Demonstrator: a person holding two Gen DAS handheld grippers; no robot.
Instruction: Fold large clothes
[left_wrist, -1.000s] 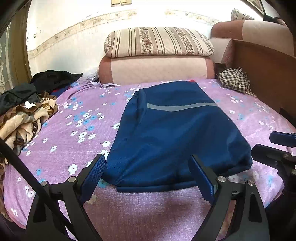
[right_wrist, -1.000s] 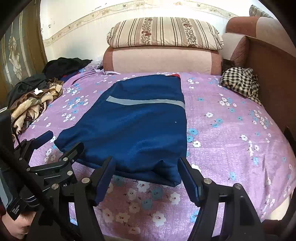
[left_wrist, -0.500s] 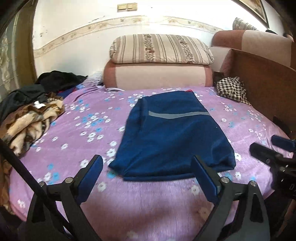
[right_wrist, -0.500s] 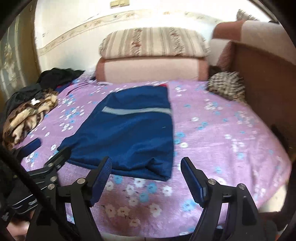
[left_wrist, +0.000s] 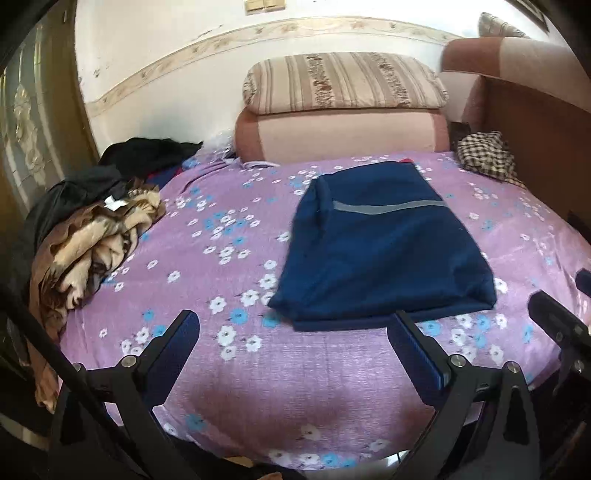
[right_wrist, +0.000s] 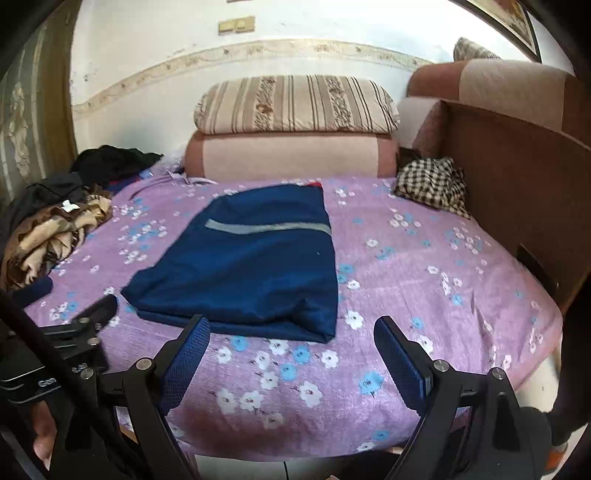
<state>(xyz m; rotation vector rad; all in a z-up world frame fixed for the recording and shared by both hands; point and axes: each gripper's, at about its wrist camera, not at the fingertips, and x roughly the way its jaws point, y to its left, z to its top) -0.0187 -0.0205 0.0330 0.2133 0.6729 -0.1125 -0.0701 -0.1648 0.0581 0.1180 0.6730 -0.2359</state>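
Blue folded garment (left_wrist: 380, 243) (flat) beyond both open hand-held grippers (left_wrist: 293, 341) (right_wrist: 291, 349)

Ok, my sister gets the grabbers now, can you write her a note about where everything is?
Left tool: open, holding nothing, above the near edge of the bed.
Right tool: open, holding nothing, also at the near edge.
Blue garment: lies partly folded in a flat rectangle mid-bed, touched by neither tool.
Left to do: probably another fold, then the pile of clothes on the bed's left side and the checkered cloth at the far right.
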